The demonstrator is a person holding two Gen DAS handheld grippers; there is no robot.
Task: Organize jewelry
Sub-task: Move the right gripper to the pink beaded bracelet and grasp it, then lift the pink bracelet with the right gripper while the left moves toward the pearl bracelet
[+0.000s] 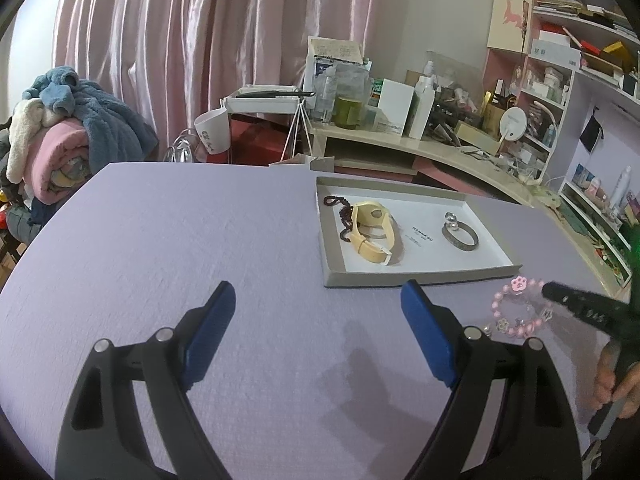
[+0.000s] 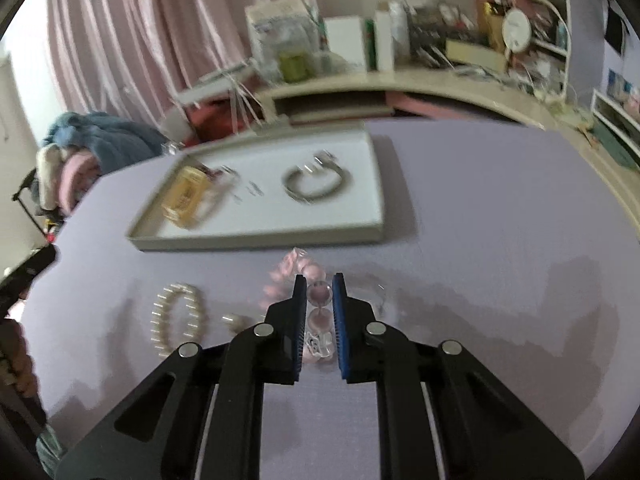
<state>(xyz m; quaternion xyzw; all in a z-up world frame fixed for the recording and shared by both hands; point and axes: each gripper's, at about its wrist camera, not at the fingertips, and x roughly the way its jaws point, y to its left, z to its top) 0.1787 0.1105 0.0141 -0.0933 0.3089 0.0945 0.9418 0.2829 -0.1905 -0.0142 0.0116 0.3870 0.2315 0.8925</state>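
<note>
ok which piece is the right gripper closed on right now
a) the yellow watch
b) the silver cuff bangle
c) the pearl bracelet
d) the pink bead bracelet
d) In the right wrist view the right gripper has its blue pads pressed on the pink bead bracelet; the pearl bracelet lies apart on the mat, and the silver cuff bangle and yellow watch sit in the tray.

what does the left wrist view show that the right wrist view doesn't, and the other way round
Only the left wrist view: the open left gripper and a dark bead strand in the tray. Only the right wrist view: a pearl bracelet on the table, and the right gripper shut on the pink bead bracelet. Both: the tray, yellow watch, silver bangle and pink bead bracelet.
</note>
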